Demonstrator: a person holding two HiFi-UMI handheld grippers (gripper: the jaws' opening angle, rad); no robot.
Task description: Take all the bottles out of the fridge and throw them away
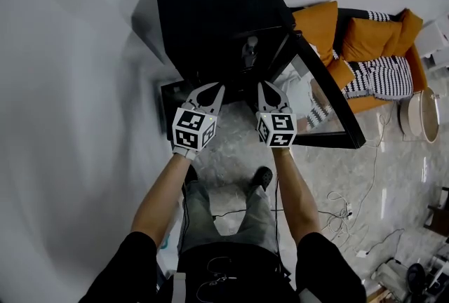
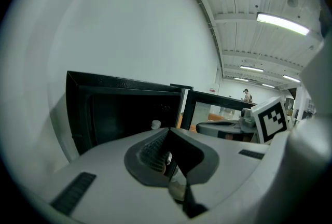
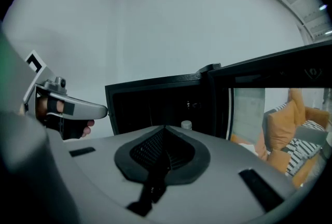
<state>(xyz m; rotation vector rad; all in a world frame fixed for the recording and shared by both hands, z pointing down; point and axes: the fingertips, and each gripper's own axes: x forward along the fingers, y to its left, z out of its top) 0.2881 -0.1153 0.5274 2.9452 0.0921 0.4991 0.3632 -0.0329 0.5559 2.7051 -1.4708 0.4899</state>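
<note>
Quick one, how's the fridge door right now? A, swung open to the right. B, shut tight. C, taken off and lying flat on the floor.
A: in the head view the fridge door stands swung out to the right of the fridge, and a bottle shows inside the dark compartment.

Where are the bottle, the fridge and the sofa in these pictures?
bottle (image 3: 186, 125): right gripper view, its white cap.
fridge (image 1: 210, 7): head view, its black top.
sofa (image 1: 365, 38): head view, an orange cushion.
</note>
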